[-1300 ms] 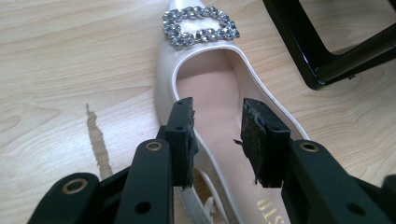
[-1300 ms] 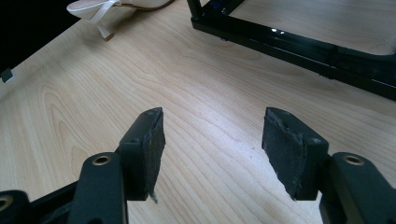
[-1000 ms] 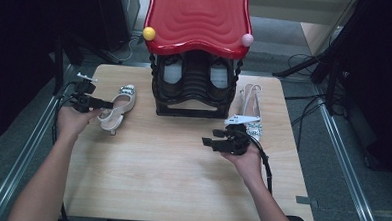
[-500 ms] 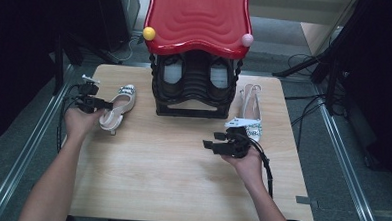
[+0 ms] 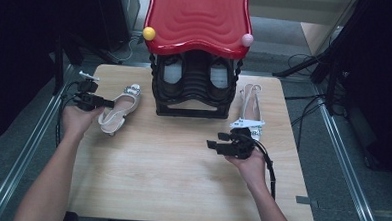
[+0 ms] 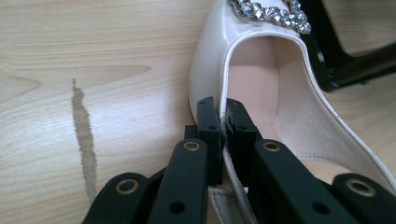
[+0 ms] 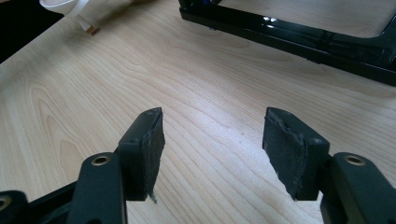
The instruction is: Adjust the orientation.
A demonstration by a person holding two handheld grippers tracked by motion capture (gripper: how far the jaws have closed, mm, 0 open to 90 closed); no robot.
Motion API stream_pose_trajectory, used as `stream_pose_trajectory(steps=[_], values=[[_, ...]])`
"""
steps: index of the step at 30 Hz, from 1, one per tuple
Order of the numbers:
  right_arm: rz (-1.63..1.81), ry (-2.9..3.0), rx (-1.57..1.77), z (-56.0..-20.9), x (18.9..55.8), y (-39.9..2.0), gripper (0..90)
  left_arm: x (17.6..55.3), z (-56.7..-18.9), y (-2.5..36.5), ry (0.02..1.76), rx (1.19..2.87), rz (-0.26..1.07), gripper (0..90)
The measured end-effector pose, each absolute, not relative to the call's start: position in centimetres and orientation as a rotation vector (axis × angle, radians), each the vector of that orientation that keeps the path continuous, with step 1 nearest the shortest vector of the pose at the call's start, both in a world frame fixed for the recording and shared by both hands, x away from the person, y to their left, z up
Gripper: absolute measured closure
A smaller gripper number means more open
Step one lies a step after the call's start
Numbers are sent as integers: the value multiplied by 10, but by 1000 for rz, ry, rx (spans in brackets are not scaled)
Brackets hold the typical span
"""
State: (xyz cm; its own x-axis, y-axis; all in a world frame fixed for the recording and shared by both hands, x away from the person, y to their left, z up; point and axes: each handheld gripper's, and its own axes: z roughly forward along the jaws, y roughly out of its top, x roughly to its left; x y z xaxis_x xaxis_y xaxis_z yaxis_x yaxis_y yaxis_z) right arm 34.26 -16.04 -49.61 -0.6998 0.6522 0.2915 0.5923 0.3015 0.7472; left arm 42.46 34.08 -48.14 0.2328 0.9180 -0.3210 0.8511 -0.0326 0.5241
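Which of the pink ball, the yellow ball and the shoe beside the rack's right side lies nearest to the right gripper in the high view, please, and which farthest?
From the right gripper:
1. Right shoe, just behind it.
2. Pink ball, rack's right corner.
3. Yellow ball, rack's left corner.

Rack sits at the table's far edge, centred. One shoe lies on the table left of the rack, the other shoe right of it. Left gripper at the left shoe's near side; right gripper in front of the right shoe.
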Motion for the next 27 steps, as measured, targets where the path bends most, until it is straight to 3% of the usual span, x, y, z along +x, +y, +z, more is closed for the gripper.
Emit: stream_pose_trajectory(steps=[13, 27], values=[[1396, 2467, 1177, -494, 348, -161, 393, 384, -470, 317, 1545, 1921, 86, 875], [1403, 2491, 1150, -494, 352, -151, 394, 344, -483, 287, 1479, 1931, 29, 876]])
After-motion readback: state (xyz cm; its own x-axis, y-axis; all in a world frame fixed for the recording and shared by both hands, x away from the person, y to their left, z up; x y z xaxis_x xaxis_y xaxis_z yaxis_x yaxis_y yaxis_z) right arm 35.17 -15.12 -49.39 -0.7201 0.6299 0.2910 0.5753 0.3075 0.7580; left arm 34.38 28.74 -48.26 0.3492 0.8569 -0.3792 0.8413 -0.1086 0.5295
